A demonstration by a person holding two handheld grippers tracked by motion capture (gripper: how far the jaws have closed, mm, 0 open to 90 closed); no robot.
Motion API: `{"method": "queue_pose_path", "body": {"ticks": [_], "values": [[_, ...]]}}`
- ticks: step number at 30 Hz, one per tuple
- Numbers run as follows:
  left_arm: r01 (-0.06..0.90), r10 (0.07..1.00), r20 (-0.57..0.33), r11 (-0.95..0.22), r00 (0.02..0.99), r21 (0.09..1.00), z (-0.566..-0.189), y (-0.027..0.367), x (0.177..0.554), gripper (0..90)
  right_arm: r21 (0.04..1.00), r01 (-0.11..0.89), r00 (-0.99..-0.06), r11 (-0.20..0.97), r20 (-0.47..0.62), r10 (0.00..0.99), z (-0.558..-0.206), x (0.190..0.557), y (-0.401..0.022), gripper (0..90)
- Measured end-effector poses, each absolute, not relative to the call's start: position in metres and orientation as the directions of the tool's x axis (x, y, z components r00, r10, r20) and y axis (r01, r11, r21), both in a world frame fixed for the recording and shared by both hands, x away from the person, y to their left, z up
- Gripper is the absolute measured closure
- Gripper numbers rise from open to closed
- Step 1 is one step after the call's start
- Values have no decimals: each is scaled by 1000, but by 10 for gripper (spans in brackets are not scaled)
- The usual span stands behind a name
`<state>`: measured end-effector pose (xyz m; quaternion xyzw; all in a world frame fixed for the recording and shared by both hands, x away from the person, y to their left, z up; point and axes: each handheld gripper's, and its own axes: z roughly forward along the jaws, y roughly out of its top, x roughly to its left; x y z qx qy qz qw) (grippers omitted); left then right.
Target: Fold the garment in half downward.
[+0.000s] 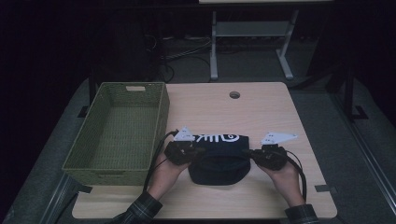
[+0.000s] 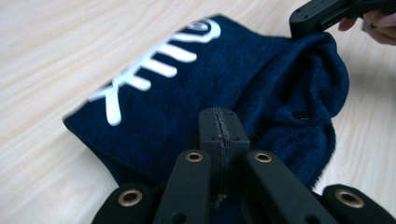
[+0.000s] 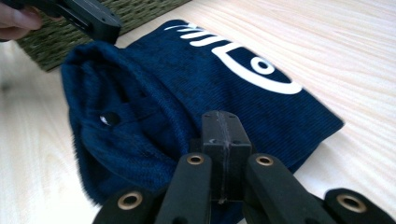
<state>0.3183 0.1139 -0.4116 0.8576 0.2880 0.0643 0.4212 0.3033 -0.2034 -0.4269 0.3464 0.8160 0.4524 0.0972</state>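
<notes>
A dark blue fleece cloth [image 1: 218, 156] with a white fish-skeleton print lies folded on the wooden table. My left gripper [image 1: 198, 150] is shut on its left edge, and the jaws in the left gripper view [image 2: 219, 128] are pressed together on the blue cloth [image 2: 187, 93]. My right gripper [image 1: 249, 152] is shut on the right edge, and in the right gripper view [image 3: 220, 133] its jaws pinch the cloth [image 3: 187, 88] the same way. The near part of the cloth bulges up in a loose fold between the two grippers.
A green woven basket [image 1: 122, 132] stands at the table's left, close beside the left hand. A round cable hole [image 1: 234, 94] sits near the table's far edge. A white desk frame [image 1: 252, 37] stands on the floor beyond.
</notes>
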Motion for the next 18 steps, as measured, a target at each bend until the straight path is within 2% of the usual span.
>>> {"method": "queue_pose_path", "body": {"ticks": [7, 10, 15, 18], "values": [[412, 531, -82, -542, 843, 732, -421, 107, 301, 897, 807, 467, -744, 361, 137, 654, -429, 282, -201, 899], [434, 533, -94, -561, 841, 705, -431, 104, 300, 897, 803, 463, -748, 375, 127, 652, -433, 273, -198, 899], [439, 534, -90, -573, 841, 692, -437, 102, 301, 897, 770, 489, -749, 410, 129, 650, -446, 275, -194, 899], [430, 539, -91, -547, 837, 718, -427, 101, 303, 889, 753, 503, -746, 423, 132, 653, -453, 278, -191, 900]]}}
